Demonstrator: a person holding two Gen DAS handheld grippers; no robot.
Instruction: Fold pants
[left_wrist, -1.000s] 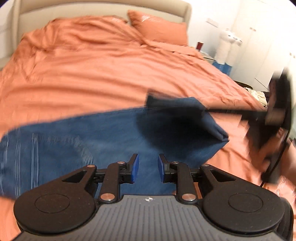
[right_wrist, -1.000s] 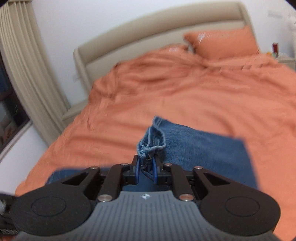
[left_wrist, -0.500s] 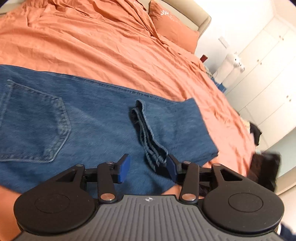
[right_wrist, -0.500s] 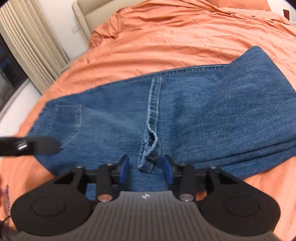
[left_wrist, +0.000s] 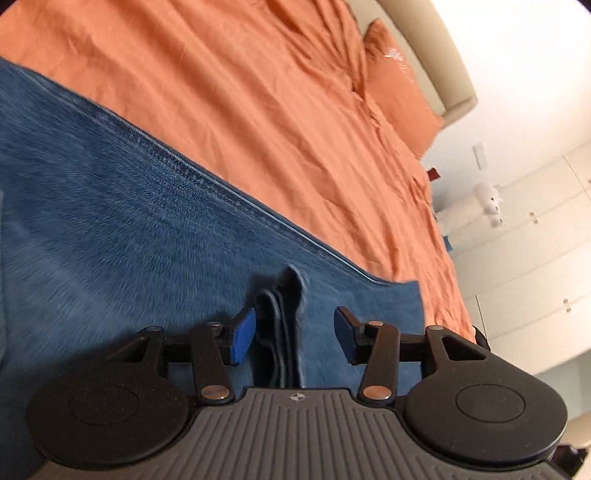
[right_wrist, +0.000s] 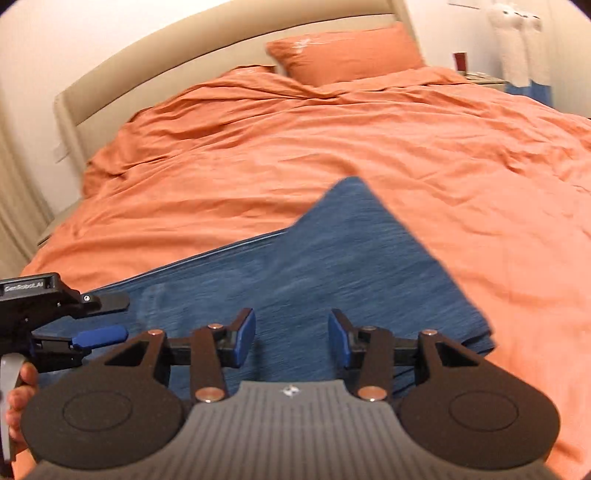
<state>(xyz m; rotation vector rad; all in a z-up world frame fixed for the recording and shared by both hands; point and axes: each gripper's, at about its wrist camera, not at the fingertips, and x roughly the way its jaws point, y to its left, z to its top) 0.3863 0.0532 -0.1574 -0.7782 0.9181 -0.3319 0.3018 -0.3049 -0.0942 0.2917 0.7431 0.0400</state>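
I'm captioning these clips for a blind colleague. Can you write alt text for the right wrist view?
The right gripper, jaws apart and closing with nothing between them, hovers over folded blue jeans lying on an orange bedspread. The left gripper reaches in from the left edge, and an orange pillow leans on the beige headboard behind.

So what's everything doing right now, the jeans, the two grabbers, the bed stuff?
jeans: folded over, flat on the duvet, held by nothing
hem edge: bunched between the left jaws, not pinched
left gripper: jaws closing slightly, not gripping
right gripper: jaws closing slightly, nothing between them
duvet: spread, wrinkled
pillow: against the headboard
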